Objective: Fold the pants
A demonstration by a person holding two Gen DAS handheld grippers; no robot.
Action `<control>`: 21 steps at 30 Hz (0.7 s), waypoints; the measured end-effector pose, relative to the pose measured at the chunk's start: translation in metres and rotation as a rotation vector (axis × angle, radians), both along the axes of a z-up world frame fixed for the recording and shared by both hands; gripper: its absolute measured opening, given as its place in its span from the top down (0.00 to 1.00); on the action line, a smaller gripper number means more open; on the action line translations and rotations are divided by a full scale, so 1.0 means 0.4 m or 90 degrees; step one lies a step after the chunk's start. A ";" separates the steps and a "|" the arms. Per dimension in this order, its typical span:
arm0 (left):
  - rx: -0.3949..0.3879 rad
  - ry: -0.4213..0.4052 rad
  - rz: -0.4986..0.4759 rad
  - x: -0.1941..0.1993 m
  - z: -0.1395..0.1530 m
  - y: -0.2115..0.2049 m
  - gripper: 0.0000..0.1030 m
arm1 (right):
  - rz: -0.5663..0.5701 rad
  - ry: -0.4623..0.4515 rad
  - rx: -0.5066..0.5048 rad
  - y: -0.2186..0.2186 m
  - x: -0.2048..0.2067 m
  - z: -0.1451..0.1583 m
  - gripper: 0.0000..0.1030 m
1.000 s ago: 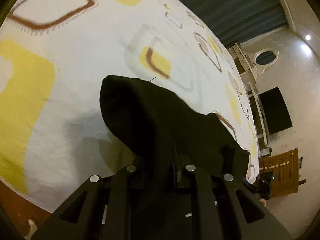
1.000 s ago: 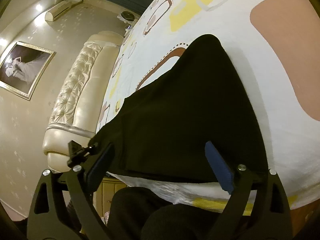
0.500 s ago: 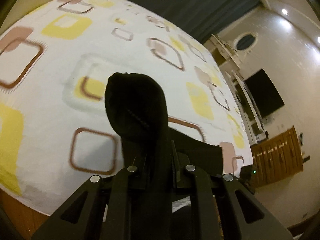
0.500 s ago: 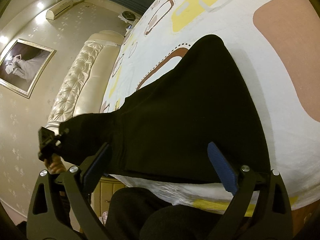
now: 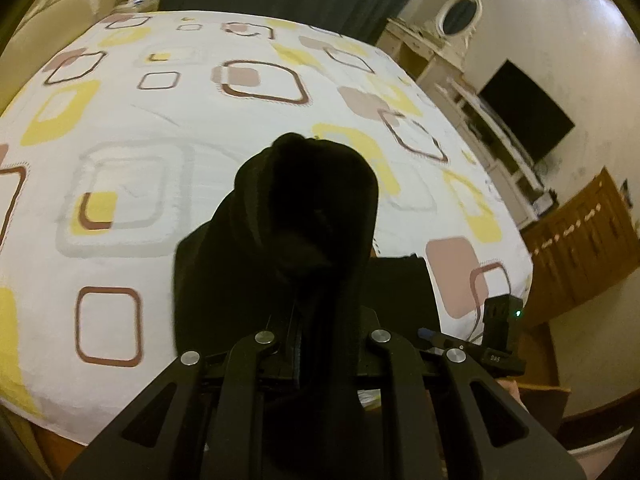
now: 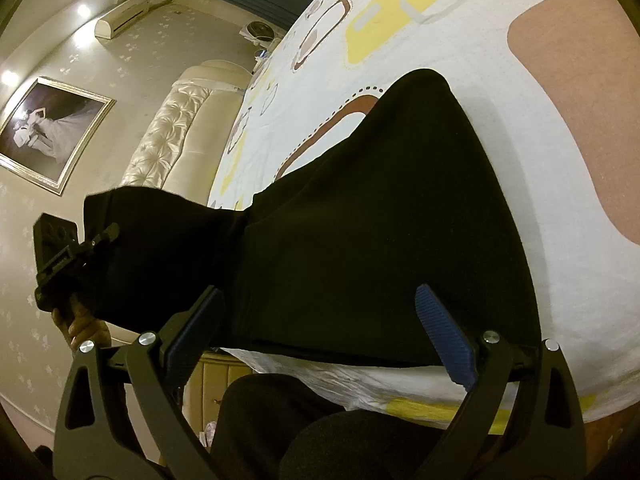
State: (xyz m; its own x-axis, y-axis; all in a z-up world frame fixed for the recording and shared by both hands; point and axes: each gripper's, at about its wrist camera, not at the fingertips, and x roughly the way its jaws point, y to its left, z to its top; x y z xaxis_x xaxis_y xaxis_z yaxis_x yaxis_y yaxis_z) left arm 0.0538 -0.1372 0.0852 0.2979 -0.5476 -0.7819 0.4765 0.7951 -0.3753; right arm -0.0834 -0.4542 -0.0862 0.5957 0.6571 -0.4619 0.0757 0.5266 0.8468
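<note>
Black pants (image 6: pixel 380 240) lie flat near the front edge of a bed with a white sheet patterned in yellow and brown squares (image 5: pixel 160 120). My left gripper (image 5: pixel 320 320) is shut on one end of the pants (image 5: pixel 308 208); the cloth bulges up in front of the camera and hangs back to the flat part. In the right wrist view that lifted end is at the left, with the left gripper (image 6: pixel 60 264) held in a hand (image 6: pixel 84 324). My right gripper (image 6: pixel 320 332) stands open just above the flat pants, and its blue pads (image 6: pixel 444 336) are wide apart.
A padded headboard (image 6: pixel 172 132), a framed picture (image 6: pixel 44 132) and an air conditioner (image 6: pixel 124 20) are on the far side. A wall TV (image 5: pixel 524 116), a white dresser (image 5: pixel 440 52) and a wooden cabinet (image 5: pixel 580 240) stand past the bed's foot. A dark-clothed leg (image 6: pixel 300 420) is below the bed edge.
My left gripper has risen and carried the pant end across, over the flat part, while rolling. In the right wrist view it has come into sight at the left. The right gripper has kept still.
</note>
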 end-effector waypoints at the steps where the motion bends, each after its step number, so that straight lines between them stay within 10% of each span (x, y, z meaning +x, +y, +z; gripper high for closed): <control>1: 0.008 -0.005 -0.004 -0.006 -0.005 -0.020 0.86 | 0.001 -0.001 0.001 0.000 0.000 -0.001 0.06; 21: 0.163 -0.050 -0.039 -0.104 -0.221 -0.315 0.86 | -0.006 -0.016 0.063 -0.021 -0.009 -0.023 0.06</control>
State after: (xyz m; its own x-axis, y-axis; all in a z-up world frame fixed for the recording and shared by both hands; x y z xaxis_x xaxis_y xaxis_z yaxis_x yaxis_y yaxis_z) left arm 0.0121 -0.2633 -0.0033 0.3357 -0.3536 -0.8731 0.5470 0.8278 -0.1250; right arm -0.0871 -0.4625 -0.0953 0.6127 0.6927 -0.3805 0.0591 0.4400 0.8961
